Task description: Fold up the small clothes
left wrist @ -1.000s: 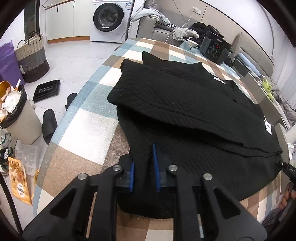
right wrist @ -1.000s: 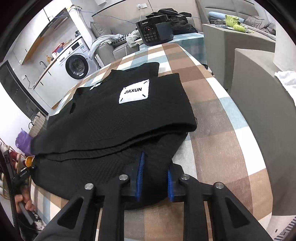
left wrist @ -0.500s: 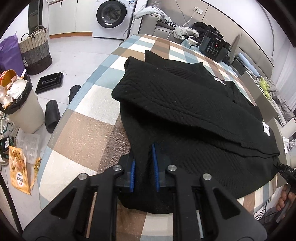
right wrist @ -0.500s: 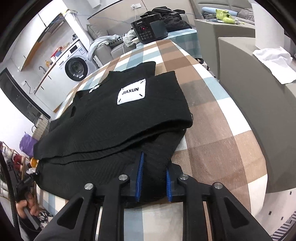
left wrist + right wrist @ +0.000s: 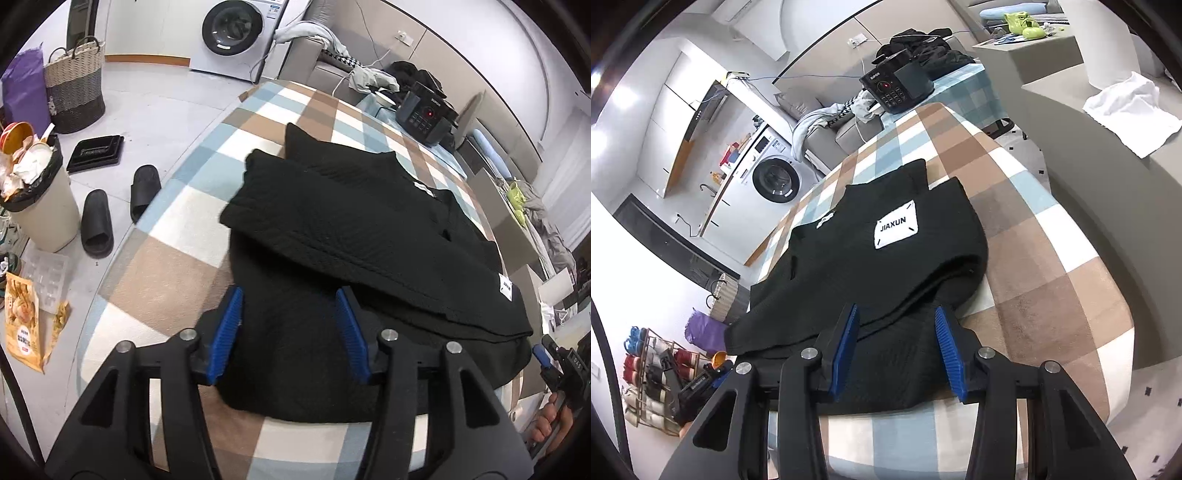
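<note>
So the black knit sweater (image 5: 354, 236) is lying on the bench (image 5: 177, 266), which has a checked cloth in tan, blue and white. It's partly folded: an upper layer sits across the lower part, and in the right wrist view you can read the white JIAXUN patch (image 5: 897, 229) on top.

Left tongs (image 5: 291, 332) have just been opening. The blue pads now stand apart over the near hem, with the fabric lying between them but neither pad pressing on it, so nothing's gripped. Same with the right tongs (image 5: 899, 350): they've just been opening too, pads apart above the sweater's near edge, cloth below and between them, not pinched.

Off the bench on the floor there's a pair of black slippers (image 5: 110, 210), an overflowing bin (image 5: 33, 199) and a woven basket (image 5: 75, 92). A washing machine (image 5: 236, 33) is at the back, and a black cooker thing (image 5: 424, 114) sits at the far end of the bench.
</note>
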`<state>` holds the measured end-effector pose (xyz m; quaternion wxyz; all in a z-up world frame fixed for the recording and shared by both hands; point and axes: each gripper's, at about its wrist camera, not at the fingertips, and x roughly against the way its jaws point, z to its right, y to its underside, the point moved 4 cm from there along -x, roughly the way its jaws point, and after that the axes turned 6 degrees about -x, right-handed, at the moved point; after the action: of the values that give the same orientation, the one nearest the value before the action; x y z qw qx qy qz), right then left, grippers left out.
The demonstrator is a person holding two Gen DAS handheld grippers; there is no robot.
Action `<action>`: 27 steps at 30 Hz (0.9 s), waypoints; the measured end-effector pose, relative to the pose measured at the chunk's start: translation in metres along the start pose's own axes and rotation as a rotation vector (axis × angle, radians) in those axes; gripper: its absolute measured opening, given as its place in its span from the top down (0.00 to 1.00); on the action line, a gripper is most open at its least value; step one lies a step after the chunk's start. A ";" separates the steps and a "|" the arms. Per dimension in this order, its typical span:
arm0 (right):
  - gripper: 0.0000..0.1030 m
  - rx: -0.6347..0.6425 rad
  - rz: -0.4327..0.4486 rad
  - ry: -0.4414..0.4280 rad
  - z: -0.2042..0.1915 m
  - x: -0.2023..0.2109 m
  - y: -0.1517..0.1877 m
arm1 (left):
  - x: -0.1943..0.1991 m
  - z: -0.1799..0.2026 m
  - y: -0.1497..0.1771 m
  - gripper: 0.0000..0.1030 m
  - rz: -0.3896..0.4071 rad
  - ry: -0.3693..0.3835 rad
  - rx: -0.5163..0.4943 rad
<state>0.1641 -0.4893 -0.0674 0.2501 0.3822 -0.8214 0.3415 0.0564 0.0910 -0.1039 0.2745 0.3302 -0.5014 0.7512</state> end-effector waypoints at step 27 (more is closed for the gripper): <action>0.57 -0.220 -0.050 -0.051 0.023 -0.050 -0.009 | -0.031 0.004 -0.008 0.50 -0.060 0.019 0.019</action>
<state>0.1974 -0.4881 -0.1127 0.2779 0.3812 -0.8504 0.2330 0.0831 0.0873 -0.1220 0.2984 0.3406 -0.4816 0.7503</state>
